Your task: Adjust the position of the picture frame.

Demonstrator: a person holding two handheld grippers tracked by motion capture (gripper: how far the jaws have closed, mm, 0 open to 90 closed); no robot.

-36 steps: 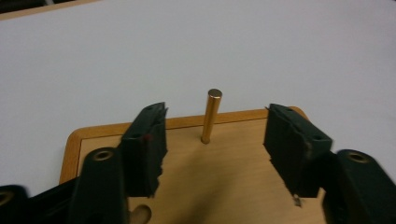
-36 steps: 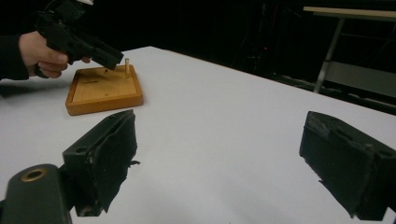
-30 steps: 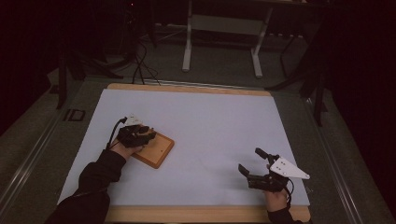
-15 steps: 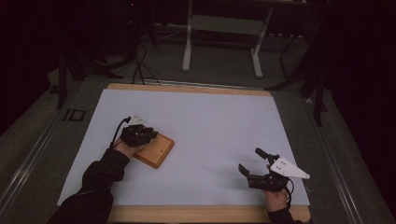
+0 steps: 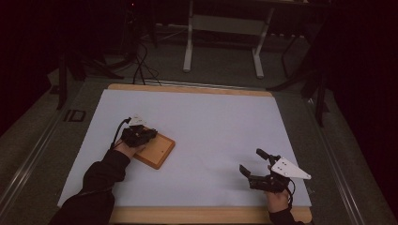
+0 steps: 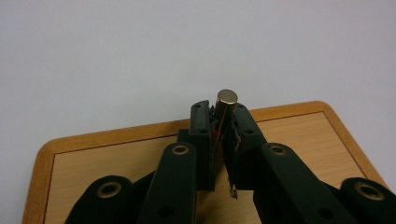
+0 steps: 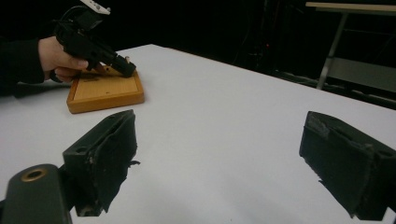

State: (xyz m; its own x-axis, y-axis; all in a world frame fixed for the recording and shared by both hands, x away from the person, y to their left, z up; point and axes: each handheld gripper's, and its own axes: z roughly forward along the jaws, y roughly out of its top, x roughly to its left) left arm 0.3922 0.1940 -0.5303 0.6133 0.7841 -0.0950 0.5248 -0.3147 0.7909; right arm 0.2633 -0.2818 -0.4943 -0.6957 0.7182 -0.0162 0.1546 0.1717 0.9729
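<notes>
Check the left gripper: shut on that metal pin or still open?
Shut on it. The left gripper has just been closing, and its fingers now press both sides of the brass-coloured pin above the wooden board.

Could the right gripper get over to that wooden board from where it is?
Probably yes: the right gripper stands open, with bare white tabletop between it and the wooden board. The left gripper, gripping a small metal cylinder, crowds one end.

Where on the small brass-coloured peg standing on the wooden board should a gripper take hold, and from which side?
On the sides of the peg, just below its flat top, coming down over the wooden board with one jaw on each side. It stands upright and is round, so opposite sides suit flat pads. The left gripper, whose jaws have just been closing, grips it this way.
</notes>
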